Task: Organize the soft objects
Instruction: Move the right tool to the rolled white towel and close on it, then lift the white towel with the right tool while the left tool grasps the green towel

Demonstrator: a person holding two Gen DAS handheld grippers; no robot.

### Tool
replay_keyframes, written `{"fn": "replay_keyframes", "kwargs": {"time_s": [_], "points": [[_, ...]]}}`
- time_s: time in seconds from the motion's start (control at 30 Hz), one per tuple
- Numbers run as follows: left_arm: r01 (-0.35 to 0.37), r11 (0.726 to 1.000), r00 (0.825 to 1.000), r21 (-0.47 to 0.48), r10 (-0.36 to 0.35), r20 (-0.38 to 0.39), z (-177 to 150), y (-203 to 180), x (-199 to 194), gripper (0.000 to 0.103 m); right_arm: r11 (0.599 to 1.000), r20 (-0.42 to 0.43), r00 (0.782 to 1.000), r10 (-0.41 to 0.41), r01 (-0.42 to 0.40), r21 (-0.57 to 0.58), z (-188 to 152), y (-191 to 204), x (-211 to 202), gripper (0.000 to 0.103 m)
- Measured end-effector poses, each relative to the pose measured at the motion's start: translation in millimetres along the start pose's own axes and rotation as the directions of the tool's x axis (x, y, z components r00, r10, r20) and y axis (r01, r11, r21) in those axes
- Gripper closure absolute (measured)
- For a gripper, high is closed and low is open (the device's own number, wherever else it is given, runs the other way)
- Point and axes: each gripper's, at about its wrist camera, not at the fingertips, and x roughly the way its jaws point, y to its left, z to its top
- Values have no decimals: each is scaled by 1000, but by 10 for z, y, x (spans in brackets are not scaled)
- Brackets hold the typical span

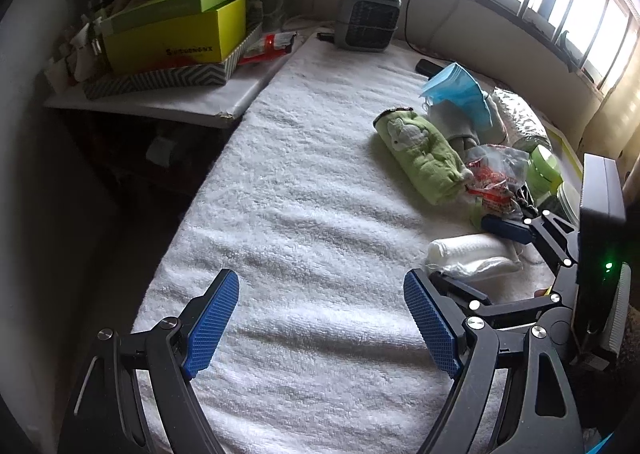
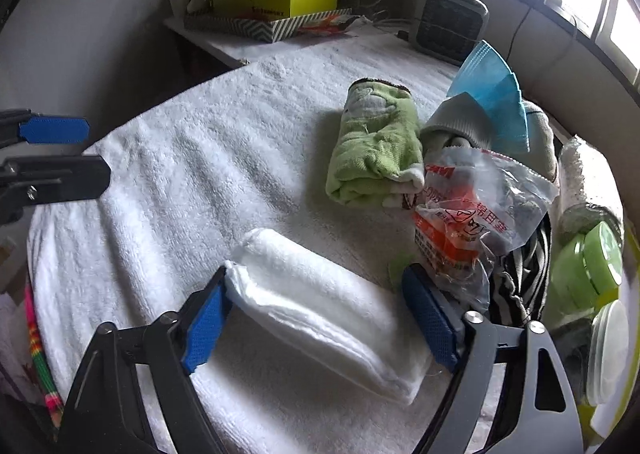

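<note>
A folded white cloth (image 2: pixel 320 306) lies slanted on the white towel (image 2: pixel 180 157) between the fingers of my right gripper (image 2: pixel 318 324). The jaws stand wide; the left pad (image 2: pixel 206 324) touches the cloth's corner and the right pad is apart from it. Beyond it lie a rolled green towel (image 2: pixel 376 145), a stack of blue face masks (image 2: pixel 492 93) and a grey knit piece (image 2: pixel 456 121). My left gripper (image 1: pixel 322 320) is open over the bare towel (image 1: pixel 300 173) with nothing between its fingers. The right gripper (image 1: pixel 480 258) shows there too, around the white cloth (image 1: pixel 472 254).
A clear plastic bag with red print (image 2: pixel 472 213), a striped cloth (image 2: pixel 524 274) and green jars (image 2: pixel 588 266) crowd the right side. A small grey fan heater (image 1: pixel 368 19) stands at the back. Yellow-green boxes (image 1: pixel 176 37) sit on a side shelf at the left.
</note>
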Motion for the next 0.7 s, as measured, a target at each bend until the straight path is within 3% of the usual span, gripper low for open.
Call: {"fn": "replay_keyframes", "kwargs": {"time_s": [0.23,0.43,0.7], "points": [[4,1000,1000,4,-4,-7,11,-16,30,17,1000,19,1000,-5,5,12,-33,41,-45,38],[6,1000,1000,15,-6,1,38,-69,9,17,995,42,999,3,-7,99,-73,-1,-179,49],[30,999,1000,25,-30,-3,85,-203,44,17,980,77,997,10,-25,197,-130,-185,-454,52]]}}
